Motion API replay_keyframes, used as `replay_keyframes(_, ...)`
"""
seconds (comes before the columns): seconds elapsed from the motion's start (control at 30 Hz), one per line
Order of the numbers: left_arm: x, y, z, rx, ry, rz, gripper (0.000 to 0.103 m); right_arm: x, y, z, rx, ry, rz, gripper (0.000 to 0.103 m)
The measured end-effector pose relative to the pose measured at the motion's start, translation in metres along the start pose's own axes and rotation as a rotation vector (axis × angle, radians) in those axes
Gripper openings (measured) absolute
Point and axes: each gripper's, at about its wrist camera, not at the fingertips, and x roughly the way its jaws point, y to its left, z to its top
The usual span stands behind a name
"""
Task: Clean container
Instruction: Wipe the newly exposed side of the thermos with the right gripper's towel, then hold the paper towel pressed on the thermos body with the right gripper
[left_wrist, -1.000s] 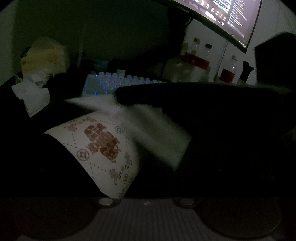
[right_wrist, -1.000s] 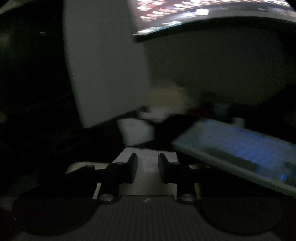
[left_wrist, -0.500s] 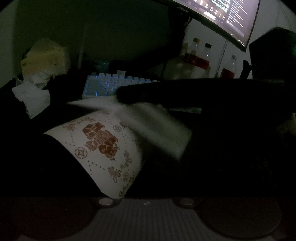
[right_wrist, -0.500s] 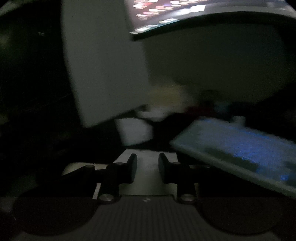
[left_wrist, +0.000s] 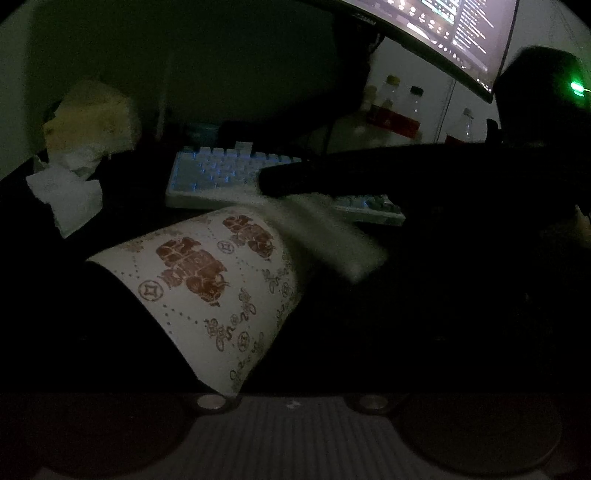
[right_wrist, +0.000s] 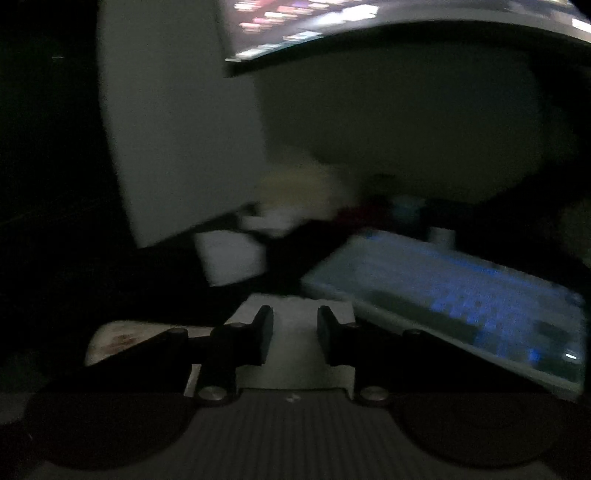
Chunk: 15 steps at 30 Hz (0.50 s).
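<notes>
Pinching white tissue (right_wrist: 295, 343) in right tongs (right_wrist: 295, 332), left view alone showing patterned container (left_wrist: 207, 280), left tongs' state unreadable.

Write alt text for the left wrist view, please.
In a dim room, a patterned paper cup lies tilted in the foreground while a dark hand-held gripper drags a white tissue over its rim. Behind sit a backlit keyboard, crumpled tissues and a monitor.

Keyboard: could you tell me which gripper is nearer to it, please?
Right. The right gripper, with its tissue, hangs just in front of the keyboard; the left gripper sits farther back, behind the patterned container.
</notes>
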Motion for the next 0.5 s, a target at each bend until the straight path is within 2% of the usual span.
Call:
replay_keyframes(0.07, 0.000, 0.000, 0.000, 0.004, 0.000, 0.002, 0.103, -0.002, 0.005, -0.001, -0.004, 0.000, 0.037, 0.030)
replay_keyframes(0.17, 0.000, 0.002, -0.001, 0.009, -0.001, 0.000, 0.103, -0.009, 0.020, -0.005, -0.046, -0.007, 0.187, 0.030)
replay_keyframes(0.2, 0.001, 0.002, 0.000, 0.010, -0.001, 0.000, 0.103, -0.011, 0.024, -0.006, -0.062, -0.007, 0.213, 0.030)
replay_keyframes(0.3, 0.001, 0.002, -0.001, 0.010, -0.001, 0.006, 0.103, -0.008, 0.019, -0.004, -0.048, -0.002, 0.173, 0.030)
replay_keyframes(0.4, 0.001, 0.001, -0.001, 0.011, -0.001, 0.012, 0.103, -0.001, 0.012, 0.000, -0.033, 0.005, 0.034, 0.030)
replay_keyframes(0.47, 0.001, 0.001, -0.001, 0.013, 0.000, 0.013, 0.103, -0.002, 0.014, 0.000, -0.031, 0.012, 0.031, 0.031)
replay_keyframes(0.5, 0.000, 0.000, -0.001, 0.012, 0.000, 0.014, 0.103, -0.004, 0.017, -0.001, -0.038, 0.013, 0.058, 0.031)
